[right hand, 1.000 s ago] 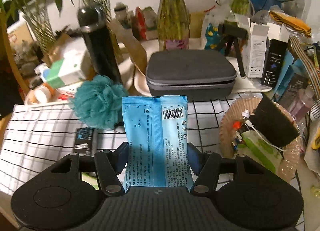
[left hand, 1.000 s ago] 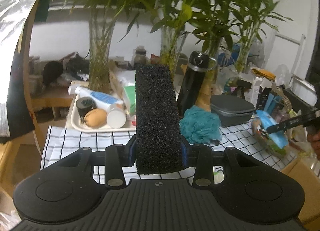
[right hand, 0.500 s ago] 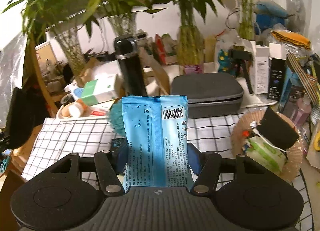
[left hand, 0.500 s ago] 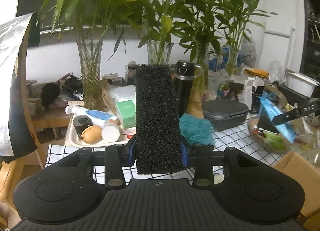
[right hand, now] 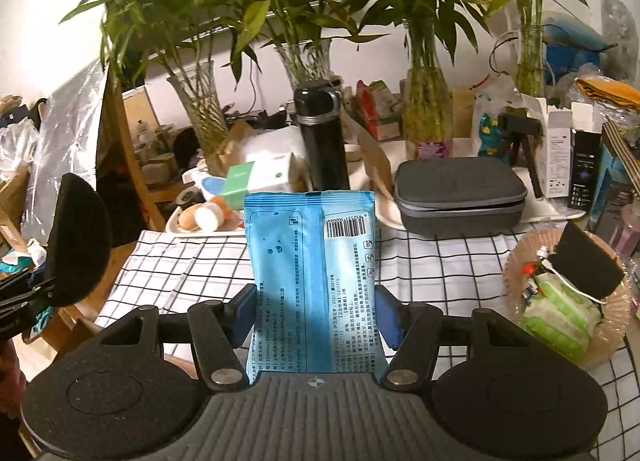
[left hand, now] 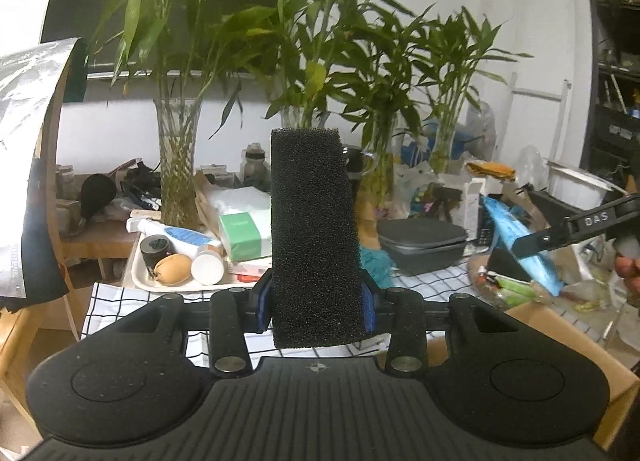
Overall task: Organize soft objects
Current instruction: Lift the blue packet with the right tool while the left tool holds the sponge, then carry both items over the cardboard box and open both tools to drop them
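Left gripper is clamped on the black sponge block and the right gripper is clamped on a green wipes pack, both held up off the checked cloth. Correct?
Not quite. The pack in the right gripper is blue, not green: the right wrist view shows a blue wipes pack between its pads. The rest stands: the left gripper clamps the black sponge block, both above the checked cloth.

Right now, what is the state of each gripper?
Left gripper: closed on the black sponge.
Right gripper: closed on the blue wipes pack.
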Demonstrator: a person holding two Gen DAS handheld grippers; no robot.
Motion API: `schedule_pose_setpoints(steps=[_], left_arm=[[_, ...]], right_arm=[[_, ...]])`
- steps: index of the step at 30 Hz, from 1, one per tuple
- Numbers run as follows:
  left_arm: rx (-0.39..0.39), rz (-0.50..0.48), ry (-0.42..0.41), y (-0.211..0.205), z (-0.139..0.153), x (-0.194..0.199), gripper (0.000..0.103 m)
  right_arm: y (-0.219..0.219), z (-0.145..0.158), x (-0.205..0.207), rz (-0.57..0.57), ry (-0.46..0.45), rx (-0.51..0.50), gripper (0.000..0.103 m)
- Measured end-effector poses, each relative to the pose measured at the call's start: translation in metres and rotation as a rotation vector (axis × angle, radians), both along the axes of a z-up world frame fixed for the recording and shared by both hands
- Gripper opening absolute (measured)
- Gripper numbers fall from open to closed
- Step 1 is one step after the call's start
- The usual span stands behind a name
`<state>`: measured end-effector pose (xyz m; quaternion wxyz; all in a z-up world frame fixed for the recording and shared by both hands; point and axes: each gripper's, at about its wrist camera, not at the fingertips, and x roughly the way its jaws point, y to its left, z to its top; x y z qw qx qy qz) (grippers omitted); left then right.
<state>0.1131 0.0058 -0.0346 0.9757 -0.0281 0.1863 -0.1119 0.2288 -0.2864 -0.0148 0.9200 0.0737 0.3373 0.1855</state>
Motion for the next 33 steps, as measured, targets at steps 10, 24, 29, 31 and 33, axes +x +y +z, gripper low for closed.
schedule_pose_setpoints(steps=[10, 24, 29, 31, 33], left_arm=[[0.000, -0.059, 0.016, -0.011, -0.006, -0.021, 0.040], [-0.032, -0.125, 0.074, -0.011, -0.014, -0.054, 0.040], [-0.010, -0.128, 0.139, -0.015, -0.021, -0.060, 0.040], [0.004, -0.129, 0.159, -0.017, -0.023, -0.062, 0.040], [0.008, -0.133, 0.173, -0.018, -0.025, -0.063, 0.040]], right_arm=[[0.004, 0.005, -0.025, 0.046, -0.012, 0.041, 0.064], [0.035, -0.001, -0.069, 0.196, 0.006, 0.014, 0.064], [0.052, -0.011, -0.081, 0.245, 0.045, -0.036, 0.064], [0.058, -0.017, -0.084, 0.244, 0.066, -0.067, 0.064], [0.062, -0.021, -0.088, 0.249, 0.079, -0.088, 0.064]])
